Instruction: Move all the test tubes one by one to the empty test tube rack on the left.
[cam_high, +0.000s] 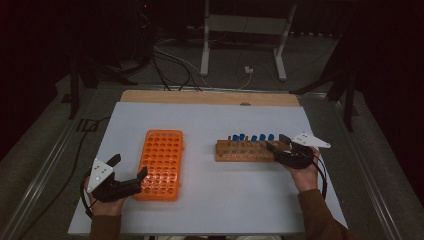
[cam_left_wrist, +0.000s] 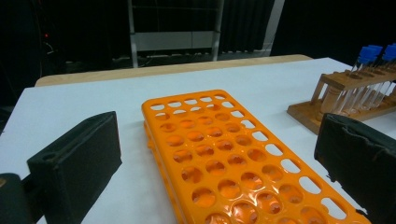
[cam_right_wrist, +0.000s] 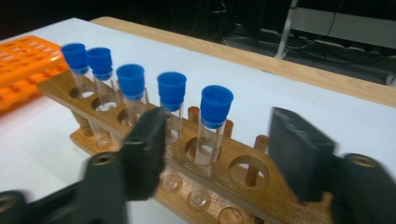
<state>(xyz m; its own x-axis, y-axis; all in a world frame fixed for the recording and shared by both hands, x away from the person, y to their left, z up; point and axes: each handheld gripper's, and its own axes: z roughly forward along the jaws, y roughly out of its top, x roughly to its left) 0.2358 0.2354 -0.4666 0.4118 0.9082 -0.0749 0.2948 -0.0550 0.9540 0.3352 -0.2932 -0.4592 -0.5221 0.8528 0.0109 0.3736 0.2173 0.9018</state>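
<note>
Right claw (cam_right_wrist: 215, 154) standing unclenched around a blue-capped clear glass tube (cam_right_wrist: 212, 123) in the wooden rack (cam_right_wrist: 266, 196), left claw (cam_left_wrist: 224, 163) resting released beside the orange plastic grid rack (cam_left_wrist: 224, 154) on the white surface (cam_high: 225, 185)

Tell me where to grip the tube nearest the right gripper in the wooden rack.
Grip the nearest blue-capped tube on the clear glass just under its cap, above the wooden rack. It stands upright with neighbours along the row, so bring the right gripper in from the rack's end, fingers either side, then probably lift straight up.
</note>
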